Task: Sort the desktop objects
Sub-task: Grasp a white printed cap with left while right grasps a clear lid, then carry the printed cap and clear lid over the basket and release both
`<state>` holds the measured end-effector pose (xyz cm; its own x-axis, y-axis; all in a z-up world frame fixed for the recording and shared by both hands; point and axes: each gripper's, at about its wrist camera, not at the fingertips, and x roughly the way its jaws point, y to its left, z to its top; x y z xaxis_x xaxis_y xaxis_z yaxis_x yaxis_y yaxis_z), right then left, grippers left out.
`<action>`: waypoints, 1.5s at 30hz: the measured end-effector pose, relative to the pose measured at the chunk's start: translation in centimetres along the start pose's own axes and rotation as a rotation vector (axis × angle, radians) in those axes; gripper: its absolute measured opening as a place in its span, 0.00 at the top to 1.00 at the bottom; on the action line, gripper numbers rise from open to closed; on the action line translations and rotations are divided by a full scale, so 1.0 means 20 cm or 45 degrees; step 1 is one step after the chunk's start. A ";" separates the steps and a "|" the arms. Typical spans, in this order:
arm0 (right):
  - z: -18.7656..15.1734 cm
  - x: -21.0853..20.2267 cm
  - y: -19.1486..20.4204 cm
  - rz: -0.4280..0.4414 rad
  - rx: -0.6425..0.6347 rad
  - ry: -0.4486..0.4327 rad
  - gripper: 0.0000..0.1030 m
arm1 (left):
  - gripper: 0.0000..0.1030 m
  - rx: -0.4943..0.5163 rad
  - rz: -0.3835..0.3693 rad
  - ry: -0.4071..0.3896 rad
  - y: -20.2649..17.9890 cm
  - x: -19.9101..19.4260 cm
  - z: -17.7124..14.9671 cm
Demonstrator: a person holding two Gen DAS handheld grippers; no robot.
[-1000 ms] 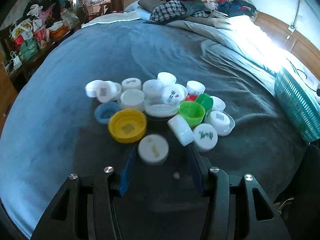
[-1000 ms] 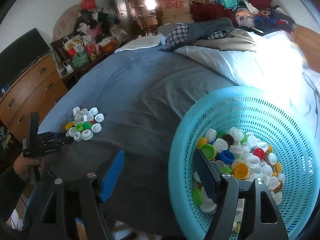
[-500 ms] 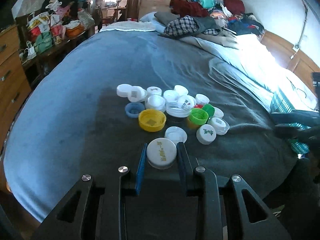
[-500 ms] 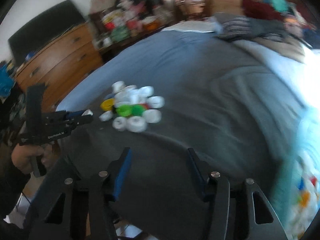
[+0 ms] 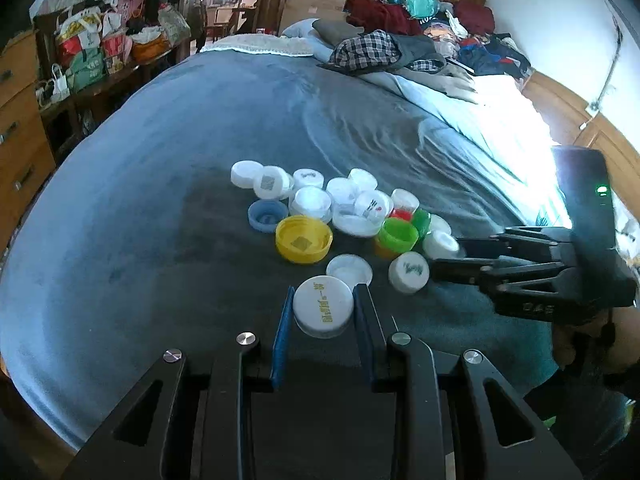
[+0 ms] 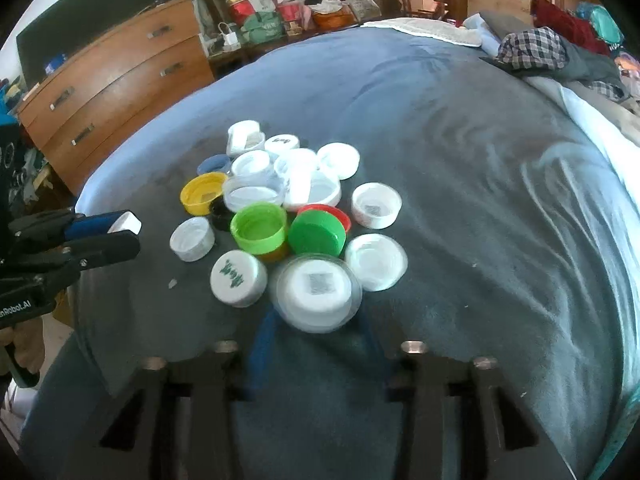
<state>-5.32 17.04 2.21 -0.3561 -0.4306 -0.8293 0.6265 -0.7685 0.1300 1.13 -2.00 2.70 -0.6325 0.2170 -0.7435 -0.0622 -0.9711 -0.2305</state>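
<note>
A pile of bottle caps (image 5: 340,208), mostly white with a yellow cap (image 5: 304,238) and a green cap (image 5: 398,234), lies on the blue-grey blanket (image 5: 160,200). My left gripper (image 5: 323,304) is shut on a white cap with yellow-green writing (image 5: 323,311), held just in front of the pile; the right wrist view shows the left gripper (image 6: 128,232) at the left. My right gripper (image 6: 316,328) reaches the pile's near edge, its jaws closing. Between its blurred fingers sits a white cap with a code label (image 6: 316,292), and I see no firm pinch. In the left wrist view the right gripper (image 5: 444,258) comes in from the right.
A teal basket rim (image 6: 624,440) shows at the bottom right. A wooden dresser (image 6: 112,92) and bags (image 5: 100,56) stand left of the bed. Clothes (image 5: 384,52) are heaped at the far end. A hand (image 6: 20,344) holds the left gripper.
The left gripper shut on the white cap and drew it back from the pile. The right gripper swung from over the basket to the pile, came down, and its jaws narrowed.
</note>
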 end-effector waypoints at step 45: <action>-0.57 -1.61 -0.79 -0.586 0.464 -0.418 0.58 | 0.76 0.633 -0.140 -0.104 -1.59 0.02 0.48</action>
<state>4.10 48.52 20.72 -0.7596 -0.0980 -0.6430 0.1064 -0.9940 0.0258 -4.59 28.00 15.79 -0.6587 0.3316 -0.6754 -0.4788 -0.8772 0.0364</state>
